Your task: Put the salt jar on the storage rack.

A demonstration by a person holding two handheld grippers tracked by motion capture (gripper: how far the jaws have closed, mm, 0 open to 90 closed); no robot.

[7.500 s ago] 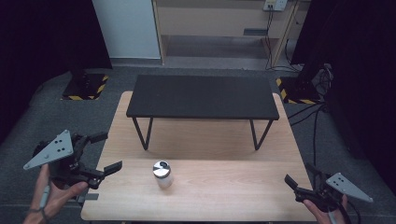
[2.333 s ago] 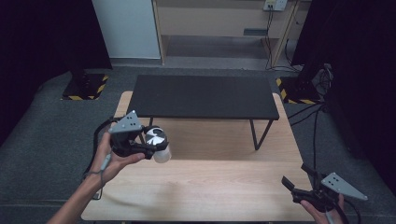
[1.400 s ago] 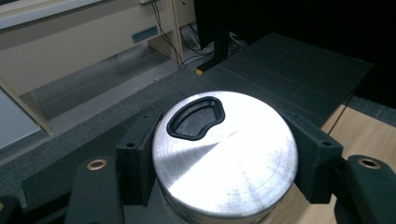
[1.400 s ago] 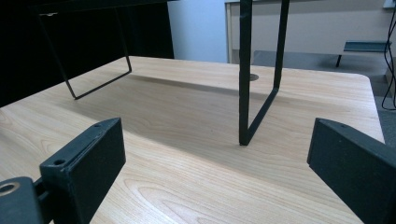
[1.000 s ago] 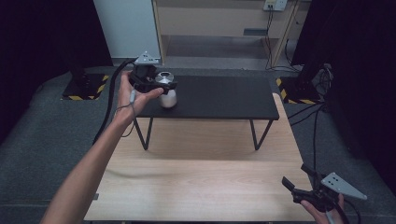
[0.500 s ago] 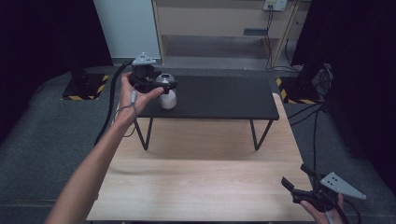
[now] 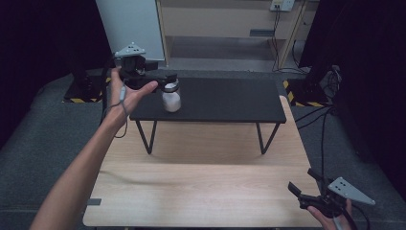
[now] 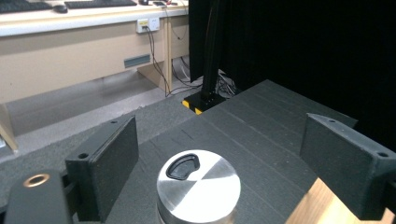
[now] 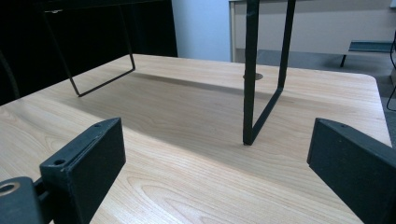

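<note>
The left gripper [image 7: 165,81] hangs over the black shelf's [image 7: 225,98] left end, jaws spread either side of the jar [image 7: 171,98], not touching it. The jar stands on the shelf; in the left gripper view its body is cut off below the metal lid [image 8: 198,185]. The right gripper [image 7: 306,184] hovers spread at the wooden bench's [image 7: 201,187] right corner, hand partly cropped.

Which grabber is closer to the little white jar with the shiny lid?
The left gripper. Its open jaws sit on either side of the jar on the black shelf. The right gripper is far off, at the wooden table's near right corner.
</note>
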